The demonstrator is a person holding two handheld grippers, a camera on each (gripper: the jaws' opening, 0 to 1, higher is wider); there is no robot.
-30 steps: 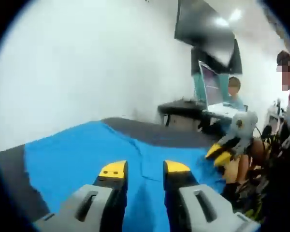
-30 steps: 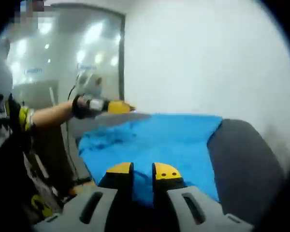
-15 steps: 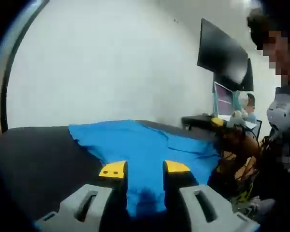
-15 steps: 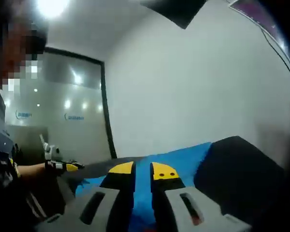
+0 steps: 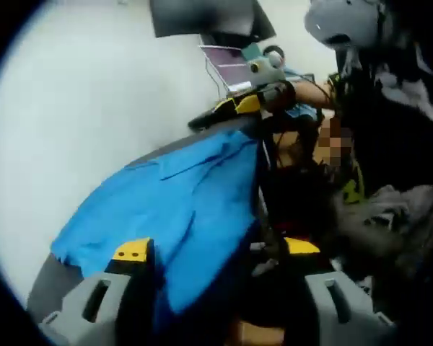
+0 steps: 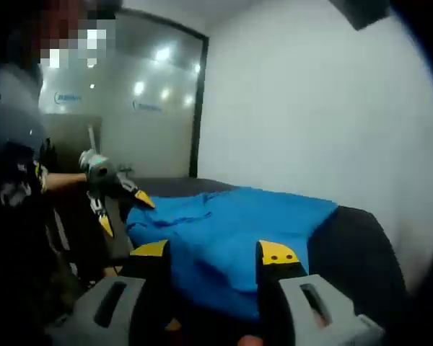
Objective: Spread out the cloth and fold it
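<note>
Cloth (image 5: 173,209) lay spread, still creased, on the dark counter (image 6: 361,252), apparently not yet folded; left gripper (image 5: 216,251) and right gripper (image 6: 215,252) were both spread and empty at its near edge, so folding remained.

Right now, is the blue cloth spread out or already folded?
Mostly spread: the blue cloth lies open over the dark table, with wrinkles, and no fold is visible.

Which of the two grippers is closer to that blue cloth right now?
Hard to call; neither is plainly nearer. The left gripper stands open at one edge of the blue cloth. The right gripper, also open, faces the opposite end. Neither holds it.
</note>
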